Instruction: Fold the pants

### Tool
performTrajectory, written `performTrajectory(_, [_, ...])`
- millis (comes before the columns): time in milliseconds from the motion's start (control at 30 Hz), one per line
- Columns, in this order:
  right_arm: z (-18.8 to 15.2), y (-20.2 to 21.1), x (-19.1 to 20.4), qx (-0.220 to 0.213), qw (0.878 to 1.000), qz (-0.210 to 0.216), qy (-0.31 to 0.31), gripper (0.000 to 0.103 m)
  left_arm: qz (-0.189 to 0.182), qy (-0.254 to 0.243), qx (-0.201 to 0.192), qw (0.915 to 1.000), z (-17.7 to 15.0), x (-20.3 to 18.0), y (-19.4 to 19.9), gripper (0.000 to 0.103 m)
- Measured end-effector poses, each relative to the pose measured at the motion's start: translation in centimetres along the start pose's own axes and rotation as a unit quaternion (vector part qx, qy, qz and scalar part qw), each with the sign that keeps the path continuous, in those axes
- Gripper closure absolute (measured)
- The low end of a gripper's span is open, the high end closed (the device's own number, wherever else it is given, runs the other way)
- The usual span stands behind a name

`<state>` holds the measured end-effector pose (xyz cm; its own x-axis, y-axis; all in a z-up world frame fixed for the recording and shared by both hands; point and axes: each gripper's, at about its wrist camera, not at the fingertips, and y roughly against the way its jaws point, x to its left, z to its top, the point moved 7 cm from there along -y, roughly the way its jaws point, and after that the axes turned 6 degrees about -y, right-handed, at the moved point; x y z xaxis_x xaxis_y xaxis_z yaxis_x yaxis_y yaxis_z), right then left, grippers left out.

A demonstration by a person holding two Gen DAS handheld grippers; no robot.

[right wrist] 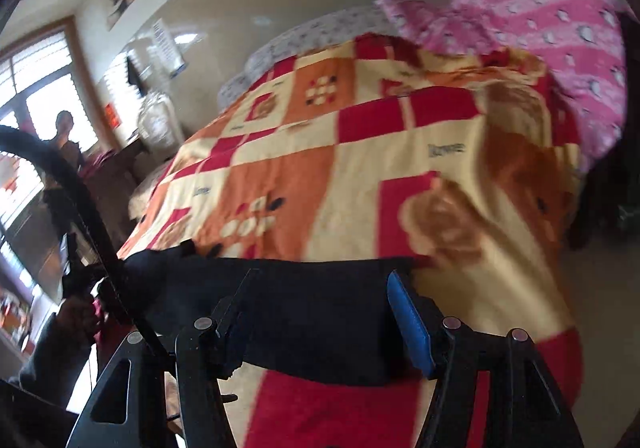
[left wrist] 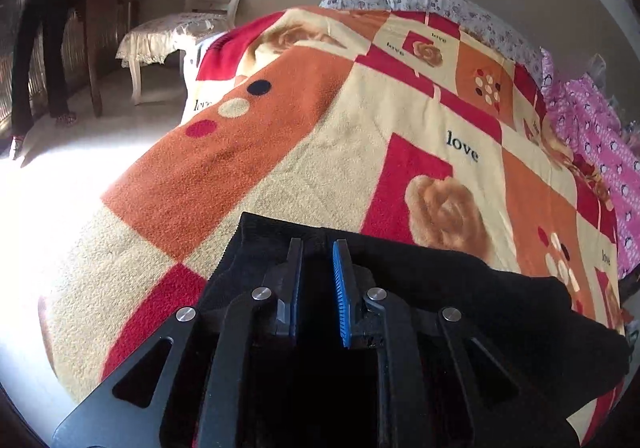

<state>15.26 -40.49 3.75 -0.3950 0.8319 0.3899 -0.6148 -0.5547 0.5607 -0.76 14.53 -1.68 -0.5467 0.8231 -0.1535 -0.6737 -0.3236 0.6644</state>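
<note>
Left wrist view: narrow left hand-held gripper (left wrist: 318, 248) pinches black pants (left wrist: 460, 280) on patchwork blanket (left wrist: 320, 151).

Left claw (left wrist: 318, 248) with fingers narrowly parted; right claw (right wrist: 320, 284) with fingers spread wide, tilted.

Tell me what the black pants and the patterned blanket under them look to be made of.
Black pants: seemingly soft matte knit or fleece; dull surface, limp drape. Blanket: likely plush fleece; fuzzy, nubbly pile with printed squares and roses.
</note>
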Motion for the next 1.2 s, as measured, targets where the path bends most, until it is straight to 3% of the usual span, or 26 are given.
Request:
performTrajectory(67, [0.1,1.0,-1.2,-0.003,1.0,0.004,-0.016,0.041,-0.011,-0.016,-0.037,0.9991,0.1,-2.0,2.1,0.09])
performTrajectory(133, [0.4,0.6,-0.2,-0.004,1.0,0.007,0.006,0.041,-0.049,-0.045,-0.067,0.9955,-0.4,-5.2,4.0,0.09])
performTrajectory(200, [0.3,-0.8,2.2,0.004,0.999,0.024,0.041,0.041,-0.104,-0.095,-0.075,0.9872,-2.0,-9.2,5.2,0.09])
performTrajectory(267, [-0.8,-3.5,4.9,0.036,0.995,0.041,0.086,0.041,-0.132,-0.151,-0.08,0.9764,-3.8,-12.4,5.6,0.09])
performTrajectory(367, [-2.2,-8.5,3.8,0.084,0.99,-0.025,0.107,0.041,-0.122,-0.19,-0.053,0.9727,-6.0,-14.1,4.2,0.09])
performTrajectory(400, [-2.6,-10.1,2.7,0.11,0.989,-0.038,0.095,0.039,-0.116,-0.191,-0.043,0.9738,-6.1,-14.1,3.7,0.09])
performTrajectory(467, [-1.9,-11.1,1.7,0.094,0.991,-0.025,0.091,0.039,-0.114,-0.177,-0.039,0.9769,-5.9,-13.5,3.2,0.09])
performTrajectory(567, [-1.3,-11.7,1.5,0.104,0.989,-0.024,0.099,0.039,-0.116,-0.146,-0.032,0.9819,-5.7,-12.4,2.8,0.09])
performTrajectory(700, [-1.3,-10.6,1.8,0.099,0.991,-0.02,0.093,0.039,-0.123,-0.11,-0.021,0.9861,-5.6,-11.2,2.2,0.09])
performTrajectory(800, [-1.4,-8.9,2.4,0.093,0.994,0.017,0.054,0.039,-0.131,-0.092,-0.013,0.987,-5.7,-10.8,1.8,0.09])
performTrajectory(900, [-2.6,-10.0,1.5,0.108,0.992,-0.018,0.066,0.036,-0.13,-0.092,-0.01,0.9872,-5.6,-10.9,1.8,0.09])
performTrajectory(933, [-2.5,-9.8,1.6,0.086,0.994,-0.011,0.067,0.034,-0.129,-0.094,-0.007,0.9872,-5.7,-11.0,1.8,0.09])
performTrajectory(1033, [-2.4,-9.6,1.6,0.084,0.996,-0.006,0.044,0.031,-0.13,-0.093,0.002,0.9872,-5.6,-11.0,1.8,0.09])
performTrajectory(1200, [-2.2,-7.5,1.7,0.066,0.998,-0.007,0.008,0.037,-0.143,-0.076,0.011,0.9868,-5.6,-10.6,1.6,0.09])
